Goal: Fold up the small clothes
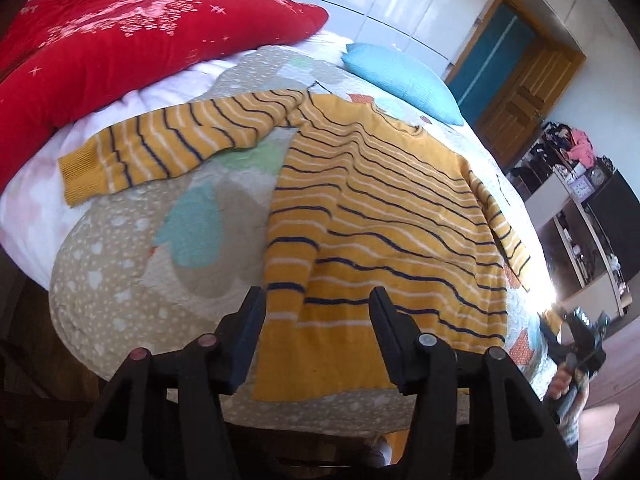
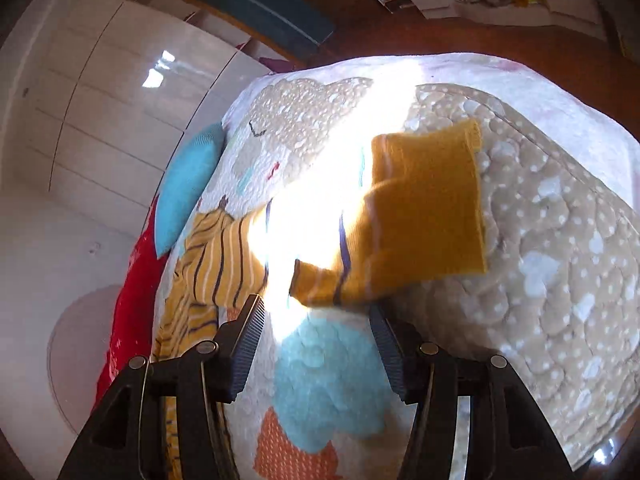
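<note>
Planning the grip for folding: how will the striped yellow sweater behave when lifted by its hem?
Probably floppy: the sweater lies rumpled on the quilt, its sleeve bent. Likely light, a thin knit. Its ribbed cuff should resist slipping.

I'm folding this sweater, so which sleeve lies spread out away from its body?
The sleeve reaching toward the red pillow; the other sleeve hugs the sweater's side.

Left gripper (image 1: 318,300): jaws spread wide, gripping nothing, poised low over the bed's near edge.
Right gripper (image 2: 318,308): jaws parted, gripping nothing.
</note>
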Action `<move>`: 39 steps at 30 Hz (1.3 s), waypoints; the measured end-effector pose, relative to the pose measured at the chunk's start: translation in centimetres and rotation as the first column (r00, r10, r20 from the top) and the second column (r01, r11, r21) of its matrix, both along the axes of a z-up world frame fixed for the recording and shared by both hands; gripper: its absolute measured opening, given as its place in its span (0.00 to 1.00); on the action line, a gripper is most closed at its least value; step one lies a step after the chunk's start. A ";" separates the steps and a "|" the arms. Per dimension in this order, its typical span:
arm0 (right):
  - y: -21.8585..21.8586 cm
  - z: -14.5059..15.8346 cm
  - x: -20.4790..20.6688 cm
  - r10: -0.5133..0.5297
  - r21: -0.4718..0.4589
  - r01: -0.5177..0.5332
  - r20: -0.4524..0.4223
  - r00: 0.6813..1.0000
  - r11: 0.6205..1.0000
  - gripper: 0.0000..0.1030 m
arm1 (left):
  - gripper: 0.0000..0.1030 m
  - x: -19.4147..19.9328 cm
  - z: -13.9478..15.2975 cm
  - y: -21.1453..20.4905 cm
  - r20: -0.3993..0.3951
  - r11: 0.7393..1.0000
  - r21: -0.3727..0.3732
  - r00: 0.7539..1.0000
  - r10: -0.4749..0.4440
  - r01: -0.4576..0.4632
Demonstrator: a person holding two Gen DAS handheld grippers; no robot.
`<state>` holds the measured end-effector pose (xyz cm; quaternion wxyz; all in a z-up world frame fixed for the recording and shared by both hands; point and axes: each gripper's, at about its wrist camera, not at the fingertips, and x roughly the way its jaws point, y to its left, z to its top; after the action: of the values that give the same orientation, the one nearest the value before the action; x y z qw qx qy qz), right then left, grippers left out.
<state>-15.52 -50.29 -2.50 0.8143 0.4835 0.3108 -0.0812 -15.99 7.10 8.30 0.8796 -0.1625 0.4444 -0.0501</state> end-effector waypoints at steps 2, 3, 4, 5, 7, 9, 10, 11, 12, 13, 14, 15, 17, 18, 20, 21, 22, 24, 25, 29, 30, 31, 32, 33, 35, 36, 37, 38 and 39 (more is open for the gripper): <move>-1.0 0.0 1.0 -0.052 0.018 0.051 0.023 0.998 0.999 0.55 | 0.51 0.5 0.0 -0.8 -0.012 1.000 -0.002 1.000 -0.013 0.013; -1.5 0.1 1.7 -0.068 0.027 0.067 0.025 0.997 0.997 0.28 | 0.51 0.6 0.0 -1.0 -0.014 1.000 -0.004 1.000 -0.017 0.017; -2.1 0.3 2.3 -0.071 0.033 0.071 0.025 0.997 0.997 0.13 | 0.51 0.7 0.1 -1.3 -0.015 1.000 -0.003 1.000 -0.019 0.019; -2.8 0.8 2.9 -0.064 0.031 0.063 0.027 0.998 0.998 0.08 | 0.51 0.8 0.2 -1.5 -0.015 1.000 -0.004 1.000 -0.021 0.021; -4.7 3.3 2.6 -0.102 -0.043 0.105 0.060 0.993 0.994 0.08 | 0.51 1.0 0.8 -1.9 -0.002 0.999 -0.001 0.999 -0.033 0.033; -6.7 6.7 1.5 -0.153 -0.126 0.167 0.112 0.982 0.978 0.06 | 0.51 1.0 1.3 -2.3 0.015 0.999 0.013 0.999 -0.042 0.042; -7.7 8.1 1.0 -0.176 -0.147 0.196 0.133 0.975 0.970 0.06 | 0.51 1.1 1.5 -2.5 0.022 0.999 0.019 0.999 -0.044 0.043; -8.5 9.2 0.7 -0.194 -0.162 0.217 0.147 0.970 0.963 0.06 | 0.51 1.2 1.6 -2.5 0.026 0.999 0.019 0.999 -0.046 0.046; -9.2 9.9 0.6 -0.203 -0.174 0.228 0.151 0.967 0.958 0.06 | 0.52 1.4 1.6 -2.6 0.027 0.999 0.013 0.999 -0.047 0.046; -9.5 10.4 0.9 -0.202 -0.188 0.227 0.142 0.969 0.956 0.06 | 0.52 1.6 1.5 -2.5 0.026 0.999 0.004 0.999 -0.046 0.046; -9.5 10.7 1.4 -0.191 -0.207 0.214 0.124 0.974 0.955 0.06 | 0.52 1.8 1.3 -2.5 0.023 0.999 -0.006 0.999 -0.045 0.045; -9.3 10.8 2.1 -0.173 -0.231 0.193 0.102 0.980 0.954 0.06 | 0.52 1.9 1.1 -2.5 0.019 0.999 -0.014 0.999 -0.044 0.044; -8.2 11.2 3.8 -0.132 -0.288 0.143 0.057 0.990 0.947 0.06 | 0.52 2.0 0.8 -2.3 0.013 0.999 -0.033 0.999 -0.039 0.040; -7.5 11.4 4.6 -0.111 -0.309 0.118 0.041 0.993 0.944 0.06 | 0.52 2.0 0.7 -2.0 0.012 0.998 -0.043 0.999 -0.036 0.036; -6.3 11.6 6.1 -0.067 -0.340 0.070 0.020 0.998 0.938 0.06 | 0.52 1.9 0.4 -1.4 0.012 0.998 -0.054 1.000 -0.027 0.028; -5.4 11.4 7.2 -0.046 -0.362 0.046 0.010 0.999 0.931 0.06 | 0.52 1.8 0.3 -0.9 0.014 0.998 -0.059 1.000 -0.021 0.022; -4.2 11.8 8.6 -0.020 -0.387 0.018 -0.001 1.000 0.922 0.06 | 0.52 1.6 0.1 -0.4 0.015 0.998 -0.065 1.000 -0.013 0.014; -0.9 12.7 12.0 0.043 -0.440 -0.047 -0.020 0.999 0.897 0.06 | 0.52 1.3 -0.2 1.0 0.016 0.997 -0.080 1.000 0.014 -0.012; 1.0 13.1 13.8 0.080 -0.467 -0.084 -0.028 0.996 0.880 0.06 | 0.52 1.2 -0.3 1.7 0.018 0.996 -0.089 0.999 0.028 -0.026; 12.6 14.9 21.2 0.284 -0.610 -0.272 -0.079 0.955 0.744 0.06 | 0.54 0.2 -1.1 5.2 0.032 0.989 -0.114 0.995 0.094 -0.089; 16.6 15.0 22.8 0.344 -0.656 -0.324 -0.102 0.933 0.682 0.06 | 0.55 -0.2 -1.4 6.1 0.034 0.988 -0.115 0.993 0.112 -0.107; 20.8 15.0 24.4 0.406 -0.699 -0.374 -0.129 0.905 0.610 0.06 | 0.55 -0.5 -1.7 7.1 0.033 0.985 -0.115 0.991 0.131 -0.126; 25.2 14.6 25.4 0.467 -0.732 -0.421 -0.159 0.870 0.536 0.06 | 0.55 -0.8 -2.0 7.9 0.031 0.983 -0.117 0.989 0.147 -0.142; 29.6 13.9 26.5 0.528 -0.754 -0.468 -0.190 0.828 0.461 0.06 | 0.55 -1.2 -2.4 9.0 0.028 0.979 -0.122 0.985 0.168 -0.163; 38.1 11.8 27.7 0.619 -0.781 -0.544 -0.270 0.737 0.307 0.06 | 0.55 -1.8 -3.0 10.6 0.018 0.971 -0.130 0.979 0.202 -0.198; 42.0 10.1 28.2 0.650 -0.780 -0.583 -0.325 0.687 0.226 0.06 | 0.55 -2.2 -3.4 11.5 0.012 0.967 -0.137 0.975 0.221 -0.217; 45.5 8.3 28.5 0.665 -0.775 -0.614 -0.381 0.642 0.149 0.06 | 0.55 -2.6 -3.7 12.2 0.007 0.962 -0.144 0.972 0.236 -0.232; 48.4 6.5 28.5 0.669 -0.772 -0.631 -0.428 0.607 0.078 0.07 | 0.55 -3.0 -4.0 12.9 0.002 0.957 -0.148 0.968 0.251 -0.248; 50.6 5.0 28.4 0.668 -0.770 -0.638 -0.467 0.579 0.015 0.09 | 0.55 -3.4 -4.2 13.6 -0.002 0.953 -0.150 0.964 0.267 -0.264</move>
<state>12.84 0.33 2.49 0.8785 -0.2297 0.3884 0.1572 -19.41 20.69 4.14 0.8678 -0.2855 0.4054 0.0340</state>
